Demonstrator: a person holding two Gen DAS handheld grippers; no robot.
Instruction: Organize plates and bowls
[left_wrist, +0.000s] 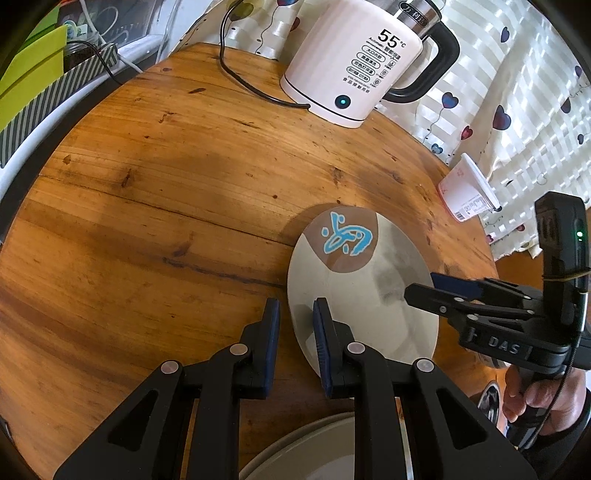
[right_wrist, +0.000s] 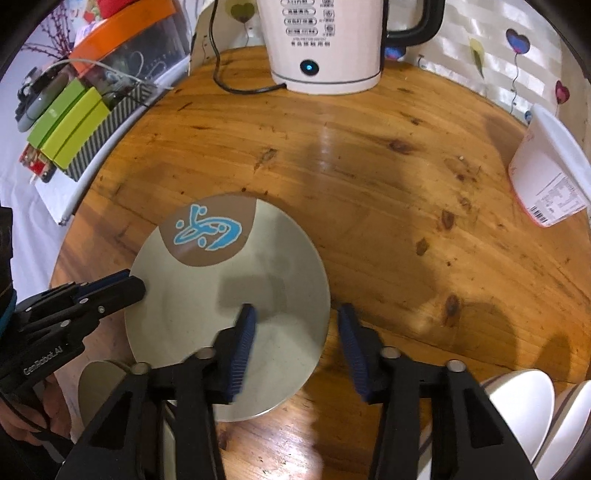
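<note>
Item: plate (right_wrist: 221, 295), round, thin, pale grey with a matt sheen, a brown patch at its top edge carrying a bright blue squiggle. It sits left of centre in the right wrist view and right of centre in the left wrist view, on the desk (left_wrist: 166, 184).

Support: round desk of varnished orange-brown boards, knotty and glossy.

Your left tongs (left_wrist: 295, 306): narrowly parted and straddling the plate's left rim, one blue ribbed pad over the plate, the other outside it. You cannot tell from either view whether the pads actually pinch the rim.

Your right tongs (right_wrist: 295, 314): parted wider, astride the plate's right rim, inner pad above the plate's face, outer pad over bare wood. Neither pad visibly presses, so nothing is held. Taking opposite rims looks meant to keep a thin, slippery disc level for a two-handed lift.

Neighbours:
- second plate (left_wrist: 314, 443), same pale finish, bottom of the left wrist view
- bowls (right_wrist: 517, 406), white and smooth, nested at lower right, likely the stacking place
- kettle (left_wrist: 351, 62), white body, black handle, black cord, top of frame
- tub (right_wrist: 546, 177), white plastic, on its side, right edge
</note>
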